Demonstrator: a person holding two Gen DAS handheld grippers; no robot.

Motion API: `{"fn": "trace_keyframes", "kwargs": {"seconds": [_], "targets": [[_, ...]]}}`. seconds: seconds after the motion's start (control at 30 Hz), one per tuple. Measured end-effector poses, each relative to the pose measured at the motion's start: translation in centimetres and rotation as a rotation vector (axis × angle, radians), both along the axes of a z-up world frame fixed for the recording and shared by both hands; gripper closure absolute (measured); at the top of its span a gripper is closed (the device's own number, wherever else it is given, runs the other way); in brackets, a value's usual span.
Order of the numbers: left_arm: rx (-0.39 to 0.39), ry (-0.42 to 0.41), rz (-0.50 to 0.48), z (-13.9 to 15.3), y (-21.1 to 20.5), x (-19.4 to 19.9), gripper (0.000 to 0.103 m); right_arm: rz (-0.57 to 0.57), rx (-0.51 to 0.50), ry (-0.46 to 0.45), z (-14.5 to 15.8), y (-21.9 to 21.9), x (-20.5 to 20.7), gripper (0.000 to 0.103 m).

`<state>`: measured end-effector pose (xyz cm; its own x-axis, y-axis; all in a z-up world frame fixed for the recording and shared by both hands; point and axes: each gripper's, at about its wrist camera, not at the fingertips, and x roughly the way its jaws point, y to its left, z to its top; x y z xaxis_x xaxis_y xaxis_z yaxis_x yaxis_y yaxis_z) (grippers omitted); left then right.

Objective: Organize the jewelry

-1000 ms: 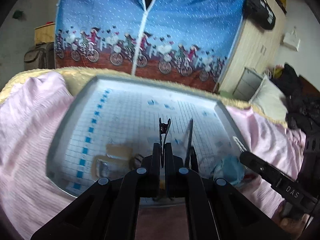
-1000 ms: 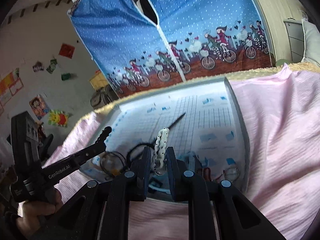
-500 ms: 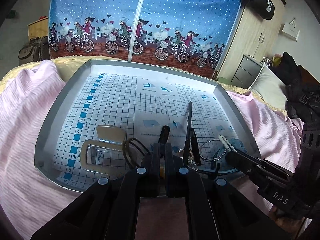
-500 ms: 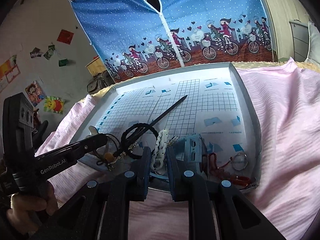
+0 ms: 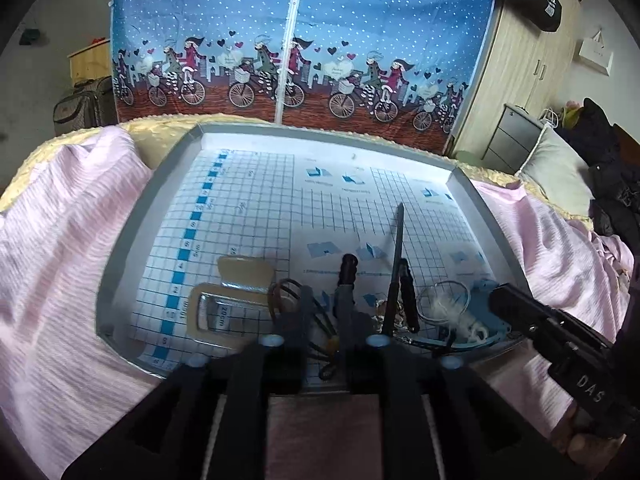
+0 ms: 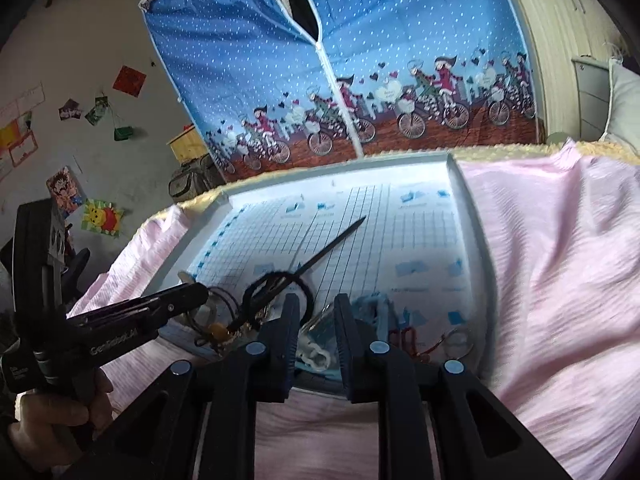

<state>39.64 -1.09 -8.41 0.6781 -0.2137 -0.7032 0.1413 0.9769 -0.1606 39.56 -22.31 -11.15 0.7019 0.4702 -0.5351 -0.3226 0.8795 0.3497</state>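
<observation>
A grey tray [image 5: 132, 216] lined with grid paper lies on pink bedding and holds the jewelry. My left gripper [image 5: 334, 320] is open over the tray's near edge. A black hair clip [image 5: 346, 276] lies loose between its fingers. Beside it are a black hair stick [image 5: 397, 252], a beige clip [image 5: 230, 296] and brown hair ties [image 5: 285, 294]. My right gripper [image 6: 318, 320] is open too. A white chain clip [image 6: 316, 356] rests on the tray between its fingers. A black hair tie [image 6: 280, 284] lies just left of them.
A wire ring [image 5: 442, 300], a blue item [image 6: 372, 312], a red cord [image 6: 404, 336] and a key ring [image 6: 458, 338] crowd the tray's near right corner. Pink bedding [image 6: 560, 260] surrounds the tray. A blue wardrobe cover [image 5: 296, 40] stands behind.
Both grippers went from shut to open. The left one let go of the black hair clip, the right one let go of the white chain clip. Both items now lie in the tray.
</observation>
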Motion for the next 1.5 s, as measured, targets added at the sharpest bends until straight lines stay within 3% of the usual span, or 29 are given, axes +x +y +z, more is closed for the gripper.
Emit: {"fn": "trace_keyframes", "kwargs": {"seconds": [0.03,0.1,0.17,0.23,0.33,0.5,0.7,0.97,1.33,1.5], "targets": [[-0.005,-0.008,0.007,0.3,0.1,-0.1,0.061,-0.014,-0.003,-0.012,0.4,-0.3,-0.1,0.079],[-0.020,-0.031,0.024,1.0,0.5,-0.4,0.039,-0.036,-0.004,-0.029,1.0,-0.7,-0.2,0.072],[-0.035,-0.054,0.039,1.8,0.9,-0.8,0.029,-0.059,-0.004,-0.046,1.7,-1.2,-0.4,0.061],[-0.021,-0.063,0.058,2.6,1.1,-1.0,0.020,-0.088,-0.006,-0.068,2.6,-1.7,-0.8,0.040],[-0.021,-0.112,0.086,3.7,1.5,-2.0,0.005,-0.138,-0.028,-0.119,3.9,-2.2,-1.7,0.023],[-0.042,-0.211,0.116,5.8,2.2,-4.4,0.002,-0.183,-0.050,-0.214,6.0,-2.8,-3.6,0.000],[-0.029,-0.347,0.102,9.1,2.2,-7.8,0.002,-0.230,-0.060,-0.303,8.3,-3.3,-6.4,0.000],[-0.005,-0.463,0.076,12.7,1.5,-11.3,0.002,-0.235,-0.091,-0.427,11.5,-2.6,-10.1,0.000],[0.073,-0.529,0.070,13.4,0.5,-15.2,0.002,-0.233,-0.124,-0.491,12.6,-1.6,-13.8,0.000],[0.048,-0.561,0.079,13.4,0.8,-17.5,0.002,-0.239,-0.138,-0.494,12.4,-1.6,-15.9,0.000]]}}
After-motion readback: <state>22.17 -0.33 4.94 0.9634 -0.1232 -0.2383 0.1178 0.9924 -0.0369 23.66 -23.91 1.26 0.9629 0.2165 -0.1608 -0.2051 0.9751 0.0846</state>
